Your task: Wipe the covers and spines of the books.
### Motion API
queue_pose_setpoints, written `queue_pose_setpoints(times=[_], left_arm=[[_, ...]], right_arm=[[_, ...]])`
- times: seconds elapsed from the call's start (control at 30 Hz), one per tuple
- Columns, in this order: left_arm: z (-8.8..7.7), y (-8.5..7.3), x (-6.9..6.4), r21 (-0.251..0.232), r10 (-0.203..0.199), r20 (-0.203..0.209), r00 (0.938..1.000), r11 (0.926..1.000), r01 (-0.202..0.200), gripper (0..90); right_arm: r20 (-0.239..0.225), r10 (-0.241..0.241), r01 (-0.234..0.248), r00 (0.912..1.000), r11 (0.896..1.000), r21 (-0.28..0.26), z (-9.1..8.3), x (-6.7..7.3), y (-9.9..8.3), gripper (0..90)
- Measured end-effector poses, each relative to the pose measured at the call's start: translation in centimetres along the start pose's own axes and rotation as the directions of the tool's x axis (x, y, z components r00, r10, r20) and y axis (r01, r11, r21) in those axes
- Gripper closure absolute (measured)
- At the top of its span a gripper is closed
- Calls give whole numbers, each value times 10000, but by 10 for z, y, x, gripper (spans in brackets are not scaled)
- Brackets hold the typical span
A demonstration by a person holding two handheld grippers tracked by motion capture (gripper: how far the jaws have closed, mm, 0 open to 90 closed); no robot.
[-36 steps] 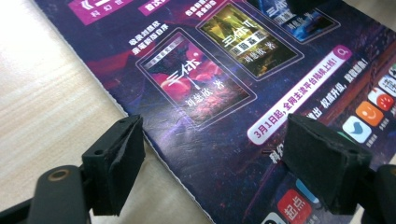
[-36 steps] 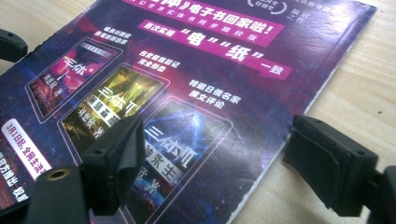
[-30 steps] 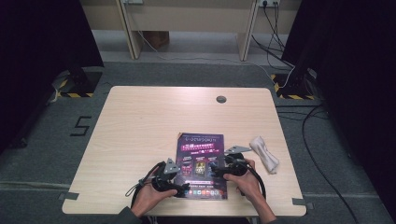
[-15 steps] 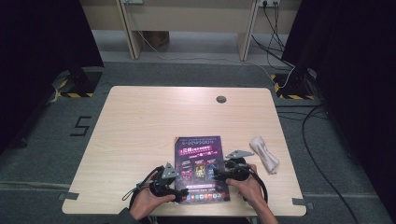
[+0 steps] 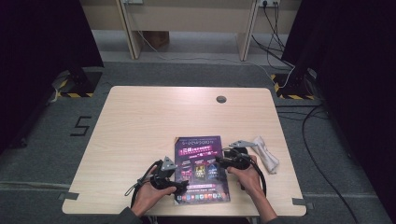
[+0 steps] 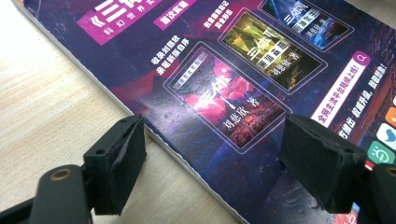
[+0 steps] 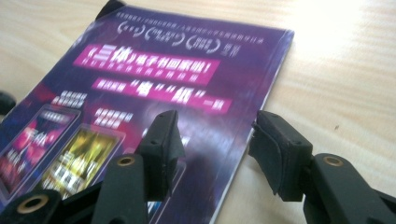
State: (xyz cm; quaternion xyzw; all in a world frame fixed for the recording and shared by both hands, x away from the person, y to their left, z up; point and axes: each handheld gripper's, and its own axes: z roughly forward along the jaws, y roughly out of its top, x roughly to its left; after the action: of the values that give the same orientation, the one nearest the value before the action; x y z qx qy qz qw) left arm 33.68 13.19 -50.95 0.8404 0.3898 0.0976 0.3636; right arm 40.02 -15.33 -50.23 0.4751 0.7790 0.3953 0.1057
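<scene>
A magazine (image 5: 201,168) with a purple cover lies flat near the table's front edge. My left gripper (image 5: 183,185) is at its left edge. In the left gripper view its jaws (image 6: 212,163) stand wide and have just been opening; one pad is over the bare wood, the other over the cover (image 6: 243,70). My right gripper (image 5: 219,161) is at the magazine's right edge. Its jaws (image 7: 215,144) have just been closing and straddle that edge of the cover (image 7: 177,79), one pad above the cover and one above the table. Neither pad presses on the cover.
The wooden table (image 5: 154,126) has a round cable hole (image 5: 221,99) near its far edge. A crumpled white cloth (image 5: 266,151) lies just right of the right hand. Cables trail on the grey floor at the right.
The right gripper has shifted slightly along the magazine's right edge. The left hand and the magazine have stayed about where they were.
</scene>
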Motion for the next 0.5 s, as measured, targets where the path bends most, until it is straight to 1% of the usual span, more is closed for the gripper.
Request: queue_pose_setpoints(times=[0.07, 0.13, 0.23, 0.33, 0.4, 0.43, 0.5], left_arm=[[0, 0, 1, -10, -27, 48, 10000, 10000, 27, 212], [1, 0, 2, -49, -88, 4, 10000, 9999, 88, 211], [1, 1, 2, -38, -68, -5, 10000, 10000, 68, 203], [2, 1, 1, -54, -66, 4, 10000, 10000, 66, 204], [2, 1, 1, -51, -38, -10, 10000, 10000, 38, 203], [2, 1, 1, -66, -19, -4, 10000, 10000, 19, 204], [2, 1, 1, -83, -29, 12, 10000, 10000, 30, 209]], right_arm=[[11, 282, -282, 9996, 9996, -11, 3, -2, 3, 510], [10, 449, -449, 9990, 9990, 50, 8, -4, 4, 513], [65, 471, -471, 9989, 9988, 148, 14, -5, 5, 516], [146, 611, -613, 9980, 9980, 126, 15, -4, 6, 504], [95, 793, -793, 9968, 9968, 37, 15, -4, 5, 495], [79, 957, -956, 9954, 9954, -37, 15, -4, 4, 495], [-59, 1577, -1578, 9875, 9873, -204, 14, -5, 2, 495]])
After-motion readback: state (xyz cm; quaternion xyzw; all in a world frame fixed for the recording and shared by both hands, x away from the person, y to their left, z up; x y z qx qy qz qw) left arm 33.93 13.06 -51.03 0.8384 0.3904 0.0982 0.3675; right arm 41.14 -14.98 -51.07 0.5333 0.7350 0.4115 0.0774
